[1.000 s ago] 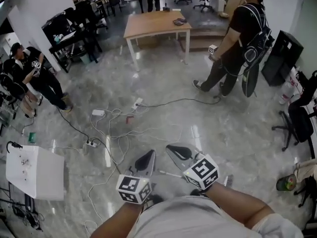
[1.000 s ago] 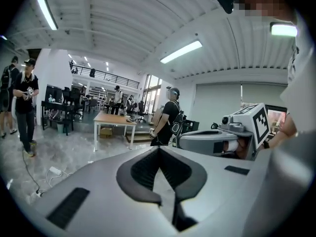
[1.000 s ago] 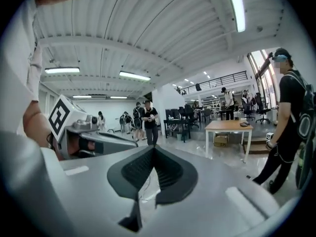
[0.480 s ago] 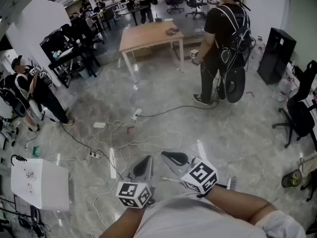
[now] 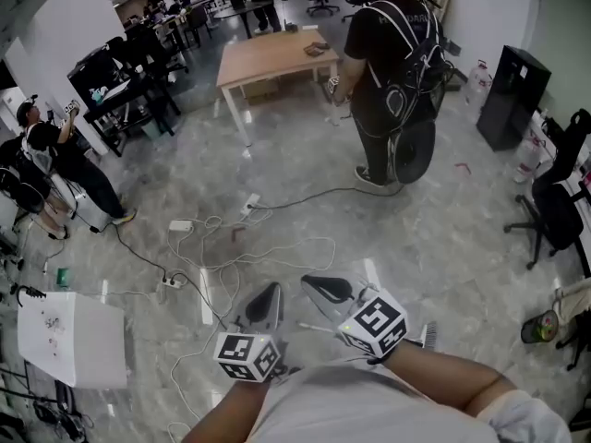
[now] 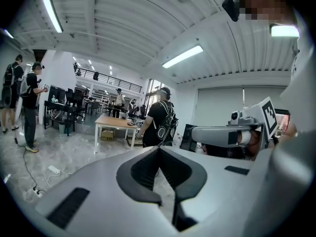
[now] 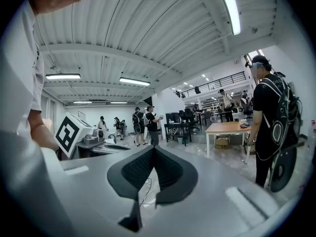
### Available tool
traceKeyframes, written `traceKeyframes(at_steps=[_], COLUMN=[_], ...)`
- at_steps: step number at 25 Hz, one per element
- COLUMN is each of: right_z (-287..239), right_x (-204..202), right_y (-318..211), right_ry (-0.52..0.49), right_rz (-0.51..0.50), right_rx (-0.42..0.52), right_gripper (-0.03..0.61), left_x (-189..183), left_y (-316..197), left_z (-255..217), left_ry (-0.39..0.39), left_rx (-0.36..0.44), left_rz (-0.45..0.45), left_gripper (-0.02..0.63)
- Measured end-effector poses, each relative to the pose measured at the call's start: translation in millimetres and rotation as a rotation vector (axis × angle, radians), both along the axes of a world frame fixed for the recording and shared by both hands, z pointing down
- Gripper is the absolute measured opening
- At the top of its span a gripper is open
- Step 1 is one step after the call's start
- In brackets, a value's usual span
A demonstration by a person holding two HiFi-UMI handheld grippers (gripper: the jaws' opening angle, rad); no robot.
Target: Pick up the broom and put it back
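In the head view the broom lies on the floor below my right arm. Its thin pale handle shows between the grippers and its bristle head shows to the right. My left gripper and right gripper hover side by side above the floor, pointing forward. Both are shut with nothing between the jaws. In the left gripper view my left gripper has its tips meeting, and the right gripper shows beside it. My right gripper is likewise shut in its own view, and neither gripper touches the broom.
A person in black with a backpack stands ahead next to a wooden table. Cables and power strips sprawl over the floor in front. A white box sits at left, an office chair and black cabinet at right.
The person with the backpack has walked left toward the table. My two grippers have stayed almost where they were, both still shut.
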State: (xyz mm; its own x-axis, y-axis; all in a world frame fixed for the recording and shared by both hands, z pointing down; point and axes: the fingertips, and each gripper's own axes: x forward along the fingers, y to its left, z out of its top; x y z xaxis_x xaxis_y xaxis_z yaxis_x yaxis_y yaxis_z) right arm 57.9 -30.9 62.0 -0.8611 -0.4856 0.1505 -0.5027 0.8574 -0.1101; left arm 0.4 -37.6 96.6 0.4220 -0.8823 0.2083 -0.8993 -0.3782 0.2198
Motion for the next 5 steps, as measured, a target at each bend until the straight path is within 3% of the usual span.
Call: traceKeyframes(at_steps=[5], right_z=[3.9], right_x=[-3.1], right_y=[-2.6], right_ry=[-0.004], right_rz=[0.01], right_rx=[-0.01], right_gripper=[0.003], left_x=[-2.6], left_y=[-5.0], left_z=[7.3], left_ry=[0.0], left_rx=[-0.017], left_rz=[0.01], left_gripper=[0.008])
